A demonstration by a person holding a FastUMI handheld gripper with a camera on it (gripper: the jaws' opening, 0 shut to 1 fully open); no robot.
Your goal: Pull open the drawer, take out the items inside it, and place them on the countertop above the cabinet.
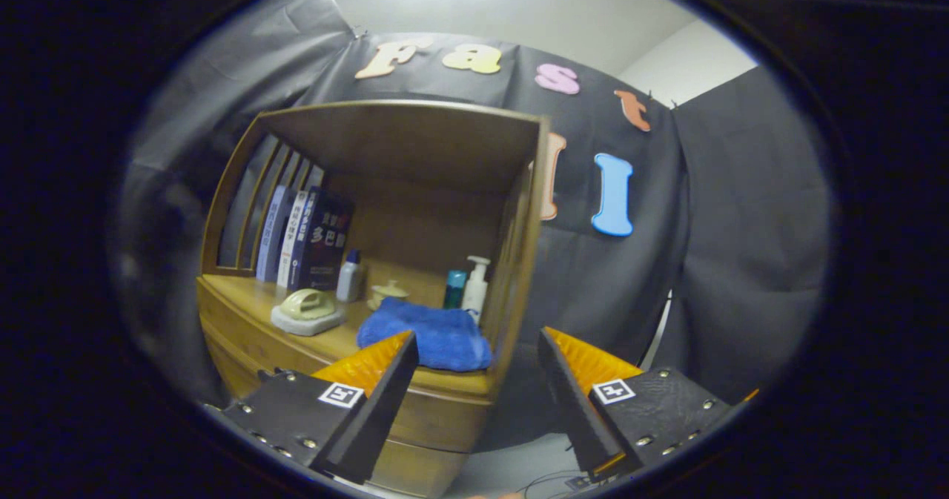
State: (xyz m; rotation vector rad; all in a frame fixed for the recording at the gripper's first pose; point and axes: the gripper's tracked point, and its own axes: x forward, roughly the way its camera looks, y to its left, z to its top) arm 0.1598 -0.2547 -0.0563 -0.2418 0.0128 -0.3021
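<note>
Gripper [478, 351] fingers were spread wide, nothing between them. Wooden cabinet [445, 402] sat just ahead, drawer [437, 417] closed below the countertop [245, 291], where a blue towel [437, 336] lay.

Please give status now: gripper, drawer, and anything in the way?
Gripper open, holding nothing. Drawer below the countertop looks shut, ahead of the fingers. Blue towel lies on the countertop near its front edge.

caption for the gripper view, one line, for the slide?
Open gripper approaching a wooden cabinet, drawers shut; blue towel, books and bottles on its countertop.
</note>
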